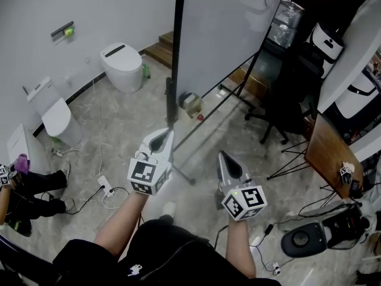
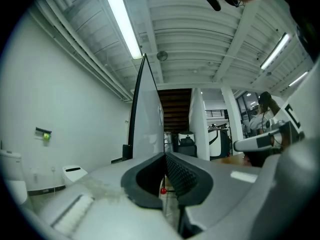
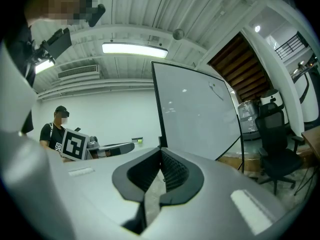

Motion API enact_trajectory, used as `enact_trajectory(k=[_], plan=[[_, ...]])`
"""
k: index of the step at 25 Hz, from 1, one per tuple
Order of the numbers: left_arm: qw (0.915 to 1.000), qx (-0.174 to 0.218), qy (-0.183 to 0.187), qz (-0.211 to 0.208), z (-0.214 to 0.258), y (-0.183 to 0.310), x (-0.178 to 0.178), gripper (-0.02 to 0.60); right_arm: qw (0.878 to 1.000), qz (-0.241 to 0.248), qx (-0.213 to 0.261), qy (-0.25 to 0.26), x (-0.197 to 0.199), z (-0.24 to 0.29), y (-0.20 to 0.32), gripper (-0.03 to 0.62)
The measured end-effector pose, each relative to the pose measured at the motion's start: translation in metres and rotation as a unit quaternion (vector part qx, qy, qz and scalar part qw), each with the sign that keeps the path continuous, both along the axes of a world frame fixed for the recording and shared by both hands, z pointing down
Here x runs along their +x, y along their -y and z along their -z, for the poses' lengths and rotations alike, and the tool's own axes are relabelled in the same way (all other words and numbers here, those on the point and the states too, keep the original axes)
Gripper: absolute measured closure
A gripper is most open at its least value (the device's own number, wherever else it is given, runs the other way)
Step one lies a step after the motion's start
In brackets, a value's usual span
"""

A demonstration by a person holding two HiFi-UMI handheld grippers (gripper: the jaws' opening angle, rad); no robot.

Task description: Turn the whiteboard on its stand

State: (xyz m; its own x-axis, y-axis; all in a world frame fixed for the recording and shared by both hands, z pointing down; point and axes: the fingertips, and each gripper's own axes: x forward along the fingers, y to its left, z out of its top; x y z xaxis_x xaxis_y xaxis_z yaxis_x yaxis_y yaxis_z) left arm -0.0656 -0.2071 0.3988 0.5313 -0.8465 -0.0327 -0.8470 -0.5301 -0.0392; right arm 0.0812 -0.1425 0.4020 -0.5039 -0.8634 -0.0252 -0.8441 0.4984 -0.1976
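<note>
Whiteboard (image 1: 220,34) is upright on its stand (image 1: 171,103) on the floor ahead of you, its near edge facing your left gripper (image 1: 168,133). The right gripper (image 1: 221,155) is alongside; neither touches the board. Both pairs of fingers are pressed together and empty (likely set for pushing the frame, not pinching).

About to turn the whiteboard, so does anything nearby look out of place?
Yes: a small box and a red ball lie on the floor by the whiteboard stand. Two toilets sit loose by the wall.
</note>
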Motion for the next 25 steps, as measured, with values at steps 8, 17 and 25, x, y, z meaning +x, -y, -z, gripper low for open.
enact_trajectory(k=[8,17,25], plan=[[0.9999,0.004,0.012,-0.007,-0.008,0.073,-0.015,0.56,1.0,-0.021,-0.003,-0.004,-0.006,0.002,0.051,0.586],[0.9996,-0.002,0.026,-0.01,-0.015,0.14,-0.032,0.508,1.0,-0.029,-0.004,-0.01,-0.019,0.0,0.104,0.586],[0.9995,-0.001,0.019,-0.024,-0.01,0.169,-0.028,0.468,0.999,-0.048,-0.005,-0.017,-0.019,-0.006,0.133,0.586]])
